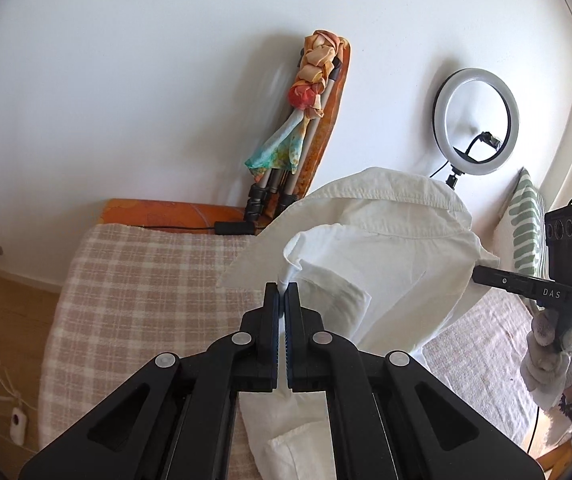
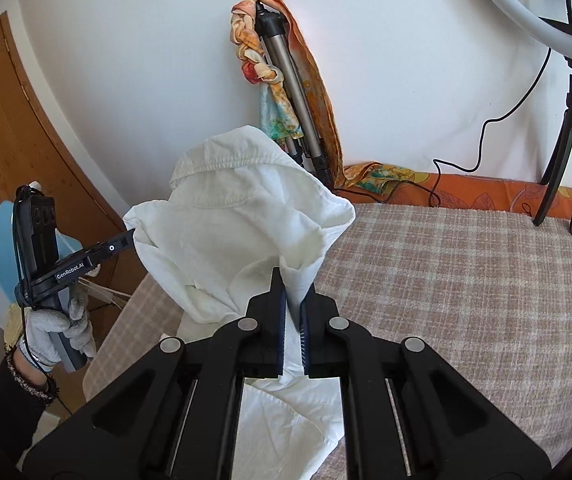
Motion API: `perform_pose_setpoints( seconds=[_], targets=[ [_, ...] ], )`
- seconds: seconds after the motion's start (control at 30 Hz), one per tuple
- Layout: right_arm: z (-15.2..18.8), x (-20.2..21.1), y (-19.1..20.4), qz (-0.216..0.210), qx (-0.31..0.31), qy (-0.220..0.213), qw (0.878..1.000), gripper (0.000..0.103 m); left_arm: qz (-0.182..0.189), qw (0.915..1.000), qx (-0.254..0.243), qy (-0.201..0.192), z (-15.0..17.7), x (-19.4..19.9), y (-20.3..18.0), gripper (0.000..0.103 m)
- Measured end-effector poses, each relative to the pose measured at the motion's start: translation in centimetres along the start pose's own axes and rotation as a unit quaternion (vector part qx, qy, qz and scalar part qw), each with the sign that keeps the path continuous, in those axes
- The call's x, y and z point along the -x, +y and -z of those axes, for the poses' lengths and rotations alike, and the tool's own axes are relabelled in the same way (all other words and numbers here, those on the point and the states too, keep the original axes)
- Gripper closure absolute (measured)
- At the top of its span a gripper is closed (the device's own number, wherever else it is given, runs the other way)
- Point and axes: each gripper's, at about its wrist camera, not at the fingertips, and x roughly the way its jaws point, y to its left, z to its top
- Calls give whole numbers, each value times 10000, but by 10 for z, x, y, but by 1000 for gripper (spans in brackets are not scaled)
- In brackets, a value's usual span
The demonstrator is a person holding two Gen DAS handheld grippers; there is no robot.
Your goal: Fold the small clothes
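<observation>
We are holding the white shirt up above the bed.
The left gripper and the right gripper are each pinching a fold of its cloth, fingers clamped together on it, while its lower part is hanging down toward the checked cover near the bed's front edge.

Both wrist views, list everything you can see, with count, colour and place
shirt: one, white, held up over the bed by both grippers
bed cover: one, beige checked, under the shirt
orange sheet: one, along the wall edge of the bed
tripod: one, grey and black, folded, leaning on the wall
scarf: one, orange and teal, knotted round the tripod
ring light: one, white, on a small black stand on the bed
striped cushion: one, green and white, by the wall
wooden door: one, brown, far side
left gripper: shut on shirt
right gripper: shut on shirt
gloved hands: two, grey gloves
</observation>
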Motion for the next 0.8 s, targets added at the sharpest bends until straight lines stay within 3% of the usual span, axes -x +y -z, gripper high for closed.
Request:
perform_pose_setpoints(
  seconds=[0.33,0.67,0.77,0.8],
  targets=[
    [89,47,41,213,400,44,9990,96,-186,9997,-155,75,76,66,-19,102],
    [189,54,57,945,1144,482,9877,96,-476,9960,-327,678,171,73,-26,102],
    [205,71,51,844,1011,476,9901,93,-426,9969,-42,660,183,86,-17,100],
    [209,79,48,752,913,446,9920,92,-376,9974,113,608,183,91,-12,94]
  ],
)
